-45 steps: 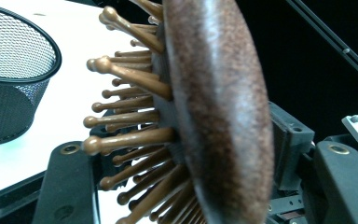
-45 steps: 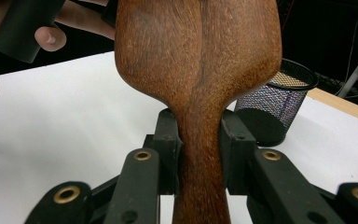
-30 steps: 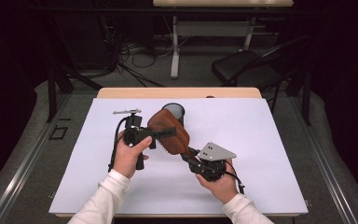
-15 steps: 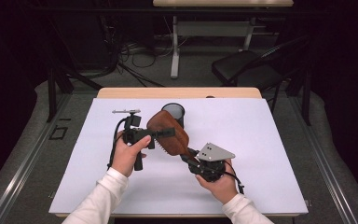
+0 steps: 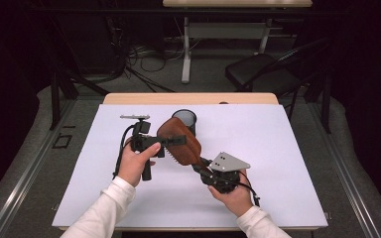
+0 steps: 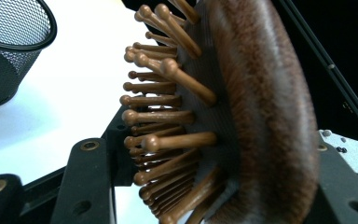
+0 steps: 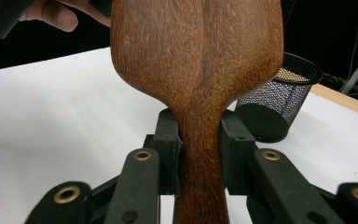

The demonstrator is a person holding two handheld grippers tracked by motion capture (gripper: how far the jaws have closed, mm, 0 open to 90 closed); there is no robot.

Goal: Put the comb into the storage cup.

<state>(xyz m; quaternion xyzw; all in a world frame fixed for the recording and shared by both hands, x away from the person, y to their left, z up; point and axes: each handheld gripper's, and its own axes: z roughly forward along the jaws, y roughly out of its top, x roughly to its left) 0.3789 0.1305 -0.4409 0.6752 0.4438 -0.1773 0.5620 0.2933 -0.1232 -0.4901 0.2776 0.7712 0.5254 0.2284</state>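
the right tool (image 7: 200, 154) is clenched on the handle of the brush (image 5: 181, 141); the left tool (image 5: 176, 140) is clamped across the brush head, one jaw among the pins, one on the back. the brush is held tilted above the counter (image 5: 287, 148), just beside the cup (image 5: 185, 120). a slip could be caused by the smooth rounded wood, or pins could be bent by the squeeze. the brush is reddish wood, oval, with ball-tipped pegs (image 6: 168, 114); the cup is black wire mesh.
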